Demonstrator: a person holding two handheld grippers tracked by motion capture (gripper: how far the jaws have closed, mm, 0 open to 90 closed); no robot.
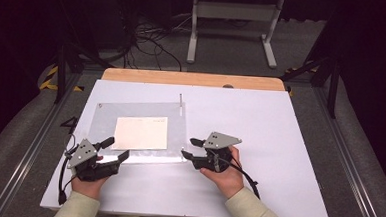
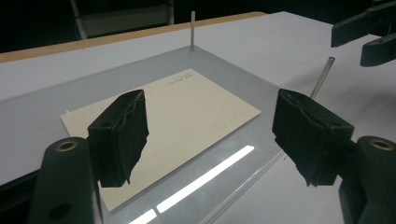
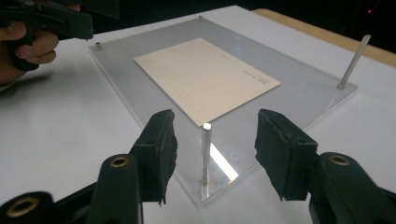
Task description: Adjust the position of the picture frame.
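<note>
**Right gripper lined up on near-corner pin, nothing gripped yet**

Landmark: clear acrylic plate (image 1: 137, 130) lying flat on the white table (image 1: 259, 142). A cream card (image 1: 140, 133) lies on the plate's middle. Thin upright pins stand at the plate's corners: the far-right pin (image 1: 181, 102) is tall, and the near-right pin (image 3: 206, 151) stands between the right gripper's (image 3: 212, 149) jaws. Those jaws are about half open, pads clear of the pin on both sides, holding nothing. The left gripper (image 2: 210, 135) hangs at the plate's near-left corner, jaws wide apart, with the card and plate edge showing through the gap; it holds nothing.

Progress, my read: early. Both tools are only in position at the plate's near edge; grasping the near-right pin looks like the step in hand. All handling is left.

Hard to tell: whether the card lies on top of or under the acrylic; the print on the card is too small to read; the near-left corner post (image 3: 98, 45) looks like a short stub; the plate's near edge is washed out by glare.
</note>
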